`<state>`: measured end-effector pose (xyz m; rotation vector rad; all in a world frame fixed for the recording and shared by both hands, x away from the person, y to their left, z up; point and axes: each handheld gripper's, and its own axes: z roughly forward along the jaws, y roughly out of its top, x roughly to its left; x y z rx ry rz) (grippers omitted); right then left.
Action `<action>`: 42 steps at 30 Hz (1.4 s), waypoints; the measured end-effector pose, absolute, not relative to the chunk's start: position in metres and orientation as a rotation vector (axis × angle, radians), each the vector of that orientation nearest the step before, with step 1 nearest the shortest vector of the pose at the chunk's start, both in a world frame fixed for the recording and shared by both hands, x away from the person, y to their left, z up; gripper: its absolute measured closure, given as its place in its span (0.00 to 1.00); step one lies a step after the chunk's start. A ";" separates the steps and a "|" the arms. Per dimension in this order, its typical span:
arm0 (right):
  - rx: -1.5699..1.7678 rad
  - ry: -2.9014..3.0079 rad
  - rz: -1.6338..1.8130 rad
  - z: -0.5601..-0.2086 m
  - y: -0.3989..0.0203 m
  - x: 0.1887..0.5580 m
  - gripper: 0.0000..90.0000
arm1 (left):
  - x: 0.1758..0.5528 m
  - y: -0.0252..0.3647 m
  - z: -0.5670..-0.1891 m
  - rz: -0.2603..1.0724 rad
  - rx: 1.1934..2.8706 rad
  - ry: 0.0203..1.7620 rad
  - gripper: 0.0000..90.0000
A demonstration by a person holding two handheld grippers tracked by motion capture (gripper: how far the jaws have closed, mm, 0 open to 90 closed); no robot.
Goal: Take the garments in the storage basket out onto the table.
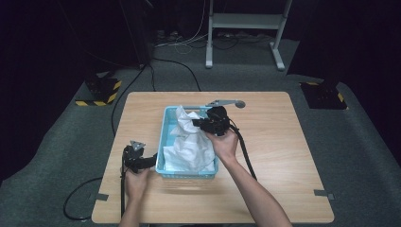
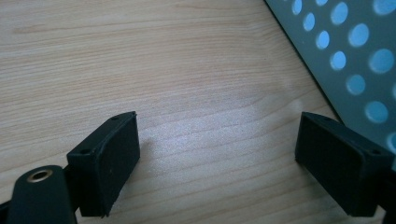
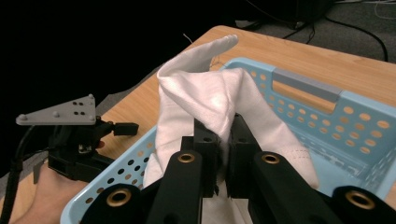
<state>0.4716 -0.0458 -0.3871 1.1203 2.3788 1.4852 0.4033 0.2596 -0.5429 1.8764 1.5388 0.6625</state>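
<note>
The right claw (image 3: 223, 154) is clamped on a fold of the white cloth (image 3: 210, 100), lifting it out of the blue basket (image 1: 165, 137). The left claw (image 2: 219, 154) rests open on the counter (image 1: 274, 142) beside the basket's wall, probably to steady it.

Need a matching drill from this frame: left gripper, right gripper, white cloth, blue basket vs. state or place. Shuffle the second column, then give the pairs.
Things:
1. left gripper
2. right gripper
3. white cloth
4. blue basket

States or places:
A. sits on the wooden table, walls full of round holes
B. jaws apart over bare wood beside the basket
C. pinched and pulled up out of the basket
D. jaws shut on fabric

Pairs: 1-B, 2-D, 3-C, 4-A
</note>
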 end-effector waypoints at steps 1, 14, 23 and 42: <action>1.120 2.379 1.485 -0.387 -0.046 0.472 0.95 | 0.403 0.260 -0.543 0.663 1.876 1.539 0.16; 1.063 2.304 1.545 -0.355 -0.065 0.466 0.95 | 0.403 0.260 -0.543 0.663 1.874 1.540 0.16; 1.040 2.261 1.563 -0.339 -0.078 0.465 0.95 | 0.403 0.260 -0.543 0.663 1.874 1.540 0.16; 0.982 2.150 1.604 -0.305 -0.109 0.457 0.95 | 0.403 0.259 -0.543 0.663 1.874 1.540 0.16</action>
